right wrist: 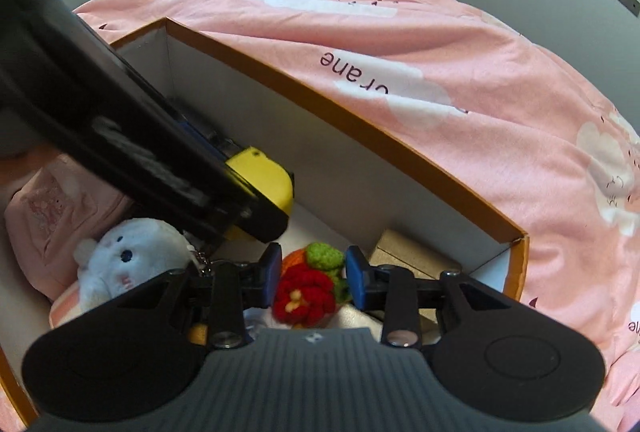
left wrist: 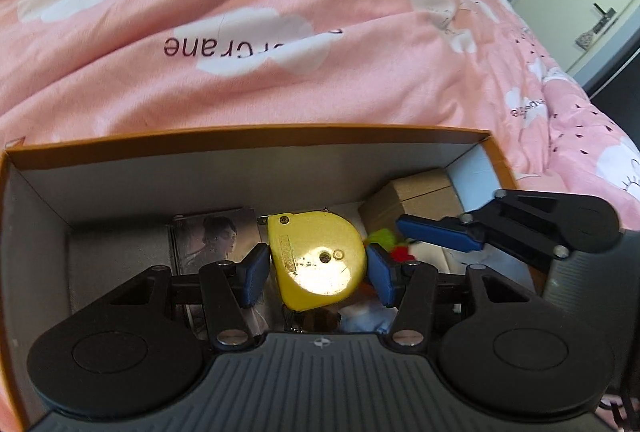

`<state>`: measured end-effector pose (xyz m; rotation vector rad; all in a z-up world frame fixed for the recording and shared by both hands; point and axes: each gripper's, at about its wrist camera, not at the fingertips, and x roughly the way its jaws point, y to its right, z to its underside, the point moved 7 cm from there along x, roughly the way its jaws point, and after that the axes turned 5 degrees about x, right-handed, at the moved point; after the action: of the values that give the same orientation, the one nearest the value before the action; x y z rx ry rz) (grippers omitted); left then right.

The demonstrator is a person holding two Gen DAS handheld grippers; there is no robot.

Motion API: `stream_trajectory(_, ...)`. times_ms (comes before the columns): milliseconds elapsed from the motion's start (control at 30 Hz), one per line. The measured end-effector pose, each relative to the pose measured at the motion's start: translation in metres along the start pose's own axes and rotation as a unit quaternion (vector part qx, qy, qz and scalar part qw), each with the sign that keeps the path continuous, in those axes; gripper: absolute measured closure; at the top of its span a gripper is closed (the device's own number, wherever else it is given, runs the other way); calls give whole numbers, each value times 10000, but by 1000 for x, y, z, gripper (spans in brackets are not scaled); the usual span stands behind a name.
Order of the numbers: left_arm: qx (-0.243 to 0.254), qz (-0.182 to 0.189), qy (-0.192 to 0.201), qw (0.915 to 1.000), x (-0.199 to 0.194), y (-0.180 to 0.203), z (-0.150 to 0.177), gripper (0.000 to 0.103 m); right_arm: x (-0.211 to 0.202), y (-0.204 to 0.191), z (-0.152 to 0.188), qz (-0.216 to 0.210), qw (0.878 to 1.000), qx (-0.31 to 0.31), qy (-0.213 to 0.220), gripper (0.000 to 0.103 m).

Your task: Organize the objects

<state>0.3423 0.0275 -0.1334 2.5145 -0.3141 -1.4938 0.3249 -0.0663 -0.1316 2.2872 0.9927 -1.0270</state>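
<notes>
1. Two grippers reach down into one orange-rimmed box (left wrist: 240, 129) that sits on a pink quilt (left wrist: 280, 11) printed with white clouds.
2. The left gripper (left wrist: 318, 268) has its blue pads clamped on the two sides of a yellow tape measure (left wrist: 318, 260), held inside the box, near its far wall.
3. The right gripper (right wrist: 312, 278) has its pads closed on a crocheted red flower (right wrist: 304, 296) with a green knitted part, held above the box floor.
4. Inside the box, toward its far right corner, lies a small brown cardboard carton (left wrist: 416, 199).
5. Against the box's left side a printed card with a portrait (left wrist: 212, 236) lies flat on the floor.
6. A white plush toy (right wrist: 128, 256) sits in the box beside the flower, under the left gripper's body.
</notes>
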Motion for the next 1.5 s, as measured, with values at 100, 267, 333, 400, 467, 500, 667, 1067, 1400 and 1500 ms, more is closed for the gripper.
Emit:
stream_trajectory(100,-165,-106,-92,9998,6,0,0,43,-1,-2,2,90,9998,-178,-41,65)
stream_trajectory(267,-266,-231,-201,9992,14,4,1,43,-7,-4,6,290,9989,-359,-107,61)
stream_trajectory(333,-311,-279,-230,9989,16,5,1,42,-12,-3,8,395,9984,-388,-100,58)
stream_trajectory(400,-341,-327,-231,9986,18,4,1,42,-17,-1,11,376,9987,-320,-118,58)
stream_trajectory(467,-350,-376,-248,9984,20,3,1,42,-21,2,13,355,9990,-244,-133,58)
stream_trajectory(500,-346,-392,-268,9983,21,3,1,42,-22,2,14,348,9991,-214,-144,58)
stream_trajectory(667,-266,-386,-255,9986,18,4,1,41,-25,6,18,334,9993,-22,-193,57)
stream_trajectory(1067,558,-826,1421,9848,-87,23,1,17,-73,13,14,131,9936,1120,4,21)
stream_trajectory(1400,1313,-1967,2589,9365,-185,48,21,9,-144,-13,6,-23,9796,1991,252,5)
stream_trajectory(1500,1370,-2064,2531,9352,-196,50,32,9,-156,-22,3,70,9789,2028,252,1)
